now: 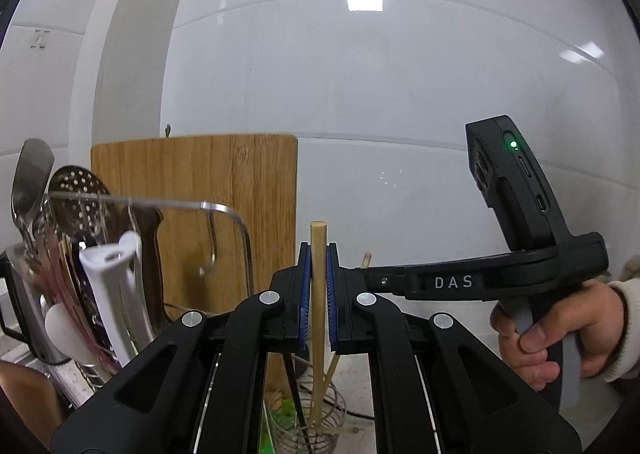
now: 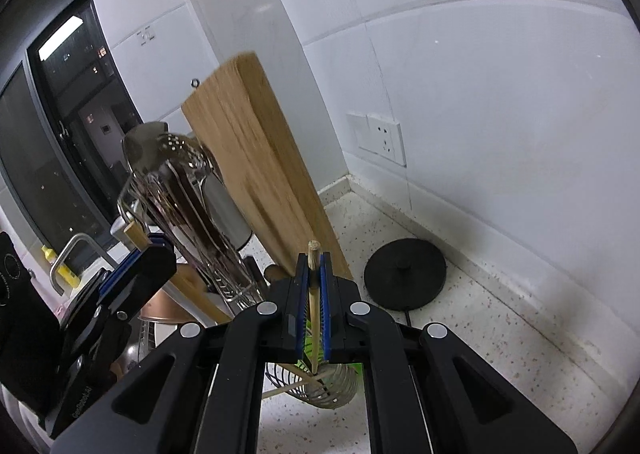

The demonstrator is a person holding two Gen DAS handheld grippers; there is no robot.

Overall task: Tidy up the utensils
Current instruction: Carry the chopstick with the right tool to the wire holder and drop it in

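Chopsticks, one per gripper, both over the wire holder (image 1: 316, 426) on the speckled counter (image 2: 500, 354).

Left gripper (image 1: 318, 294): blue pads pressed onto a light wooden chopstick (image 1: 318, 262), stick upright, top end poking above the pads, lower end reaching down into the wire holder. Right gripper (image 2: 315, 306): same story, pads pinching a second chopstick (image 2: 314, 302), near upright, its lower tip at the rim of the wire holder. Left wrist view also shows the right gripper coming in from the right, a hand (image 1: 560, 334) wrapped around its grip.

Relative to the wire holder:
- inside it: a dark chopstick (image 1: 298, 406) and another pale one leaning, something green at the bottom, can't tell what
- behind it: wooden cutting board (image 2: 256, 158) standing on edge against the white tiled wall
- left of it: metal utensil rack (image 1: 168, 210) with a perforated skimmer (image 1: 80, 186), a spoon, and a white plastic handle (image 1: 116, 286)
- right of it: round black disc base (image 2: 404, 274) flat on the counter, wall socket (image 2: 380, 138) above that
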